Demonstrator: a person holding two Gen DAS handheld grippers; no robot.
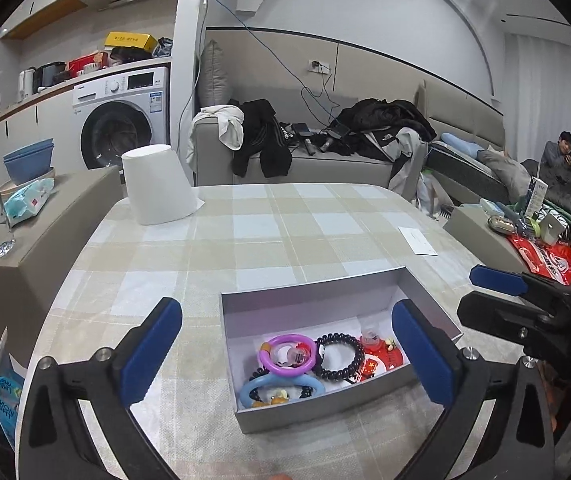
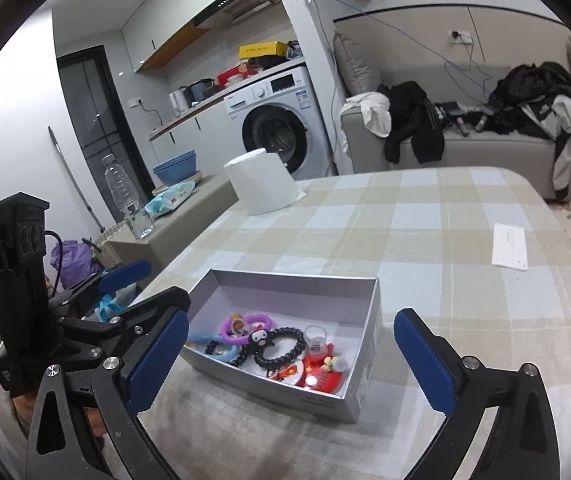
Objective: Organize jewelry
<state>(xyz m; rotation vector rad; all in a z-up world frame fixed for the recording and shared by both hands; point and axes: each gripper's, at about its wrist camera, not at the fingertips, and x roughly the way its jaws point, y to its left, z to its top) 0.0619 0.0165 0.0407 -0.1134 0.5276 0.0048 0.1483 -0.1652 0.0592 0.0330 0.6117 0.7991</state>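
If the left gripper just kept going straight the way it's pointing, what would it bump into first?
Most likely the open grey box, sitting between the open left gripper fingers, with the purple ring and black bead bracelet inside. Depth is hard to judge.

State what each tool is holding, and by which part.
Nothing is held. The left tool and right tool are both open and empty above the jewelry box.

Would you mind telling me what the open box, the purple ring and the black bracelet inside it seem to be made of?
Box: probably cardboard, matte silver-grey, with thin straight walls. Purple ring: likely plastic, smooth and glossy with highlights. Black bracelet: round dark beads, slightly shiny; plastic, wood or stone cannot be told.
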